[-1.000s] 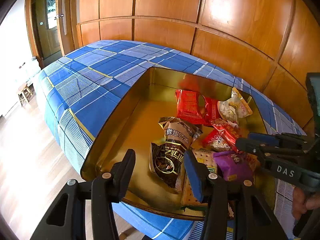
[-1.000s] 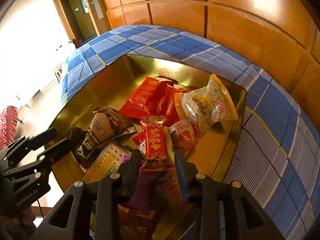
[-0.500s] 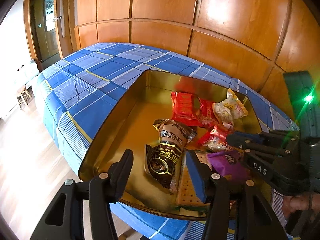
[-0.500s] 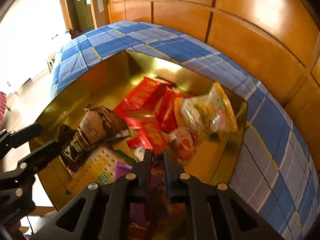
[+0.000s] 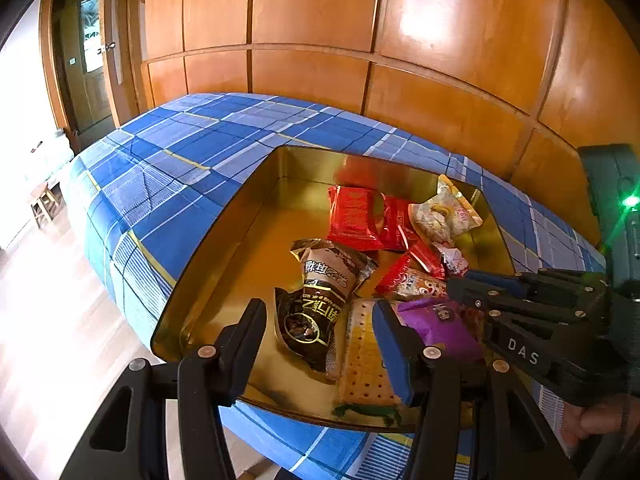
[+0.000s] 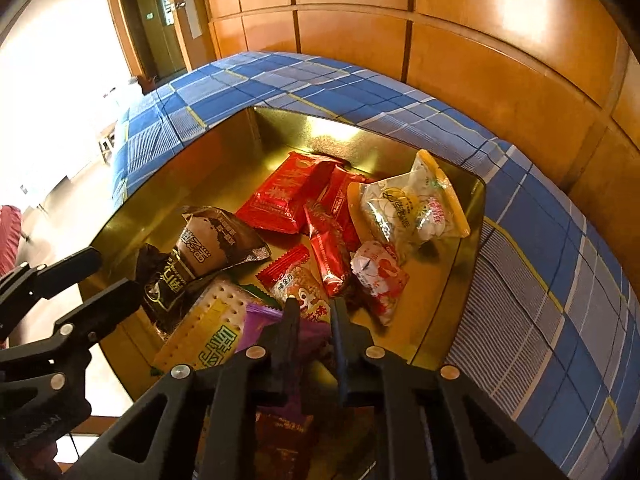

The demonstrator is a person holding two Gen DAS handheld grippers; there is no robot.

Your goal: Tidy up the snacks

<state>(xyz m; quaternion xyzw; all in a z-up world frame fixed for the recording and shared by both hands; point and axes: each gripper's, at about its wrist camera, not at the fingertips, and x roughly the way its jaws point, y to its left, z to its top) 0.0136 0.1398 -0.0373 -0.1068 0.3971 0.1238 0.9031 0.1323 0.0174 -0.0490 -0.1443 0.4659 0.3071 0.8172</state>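
Snack packets (image 6: 280, 200) crowding gold tray (image 5: 240, 208)

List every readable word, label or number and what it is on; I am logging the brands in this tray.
"DAS": on the right gripper, white letters on its black body.
Brown snack packet, black snack packet, cracker pack, red packets, clear bag: printed Chinese characters, too blurred to transcribe.
Purple packet: lettering unreadable.
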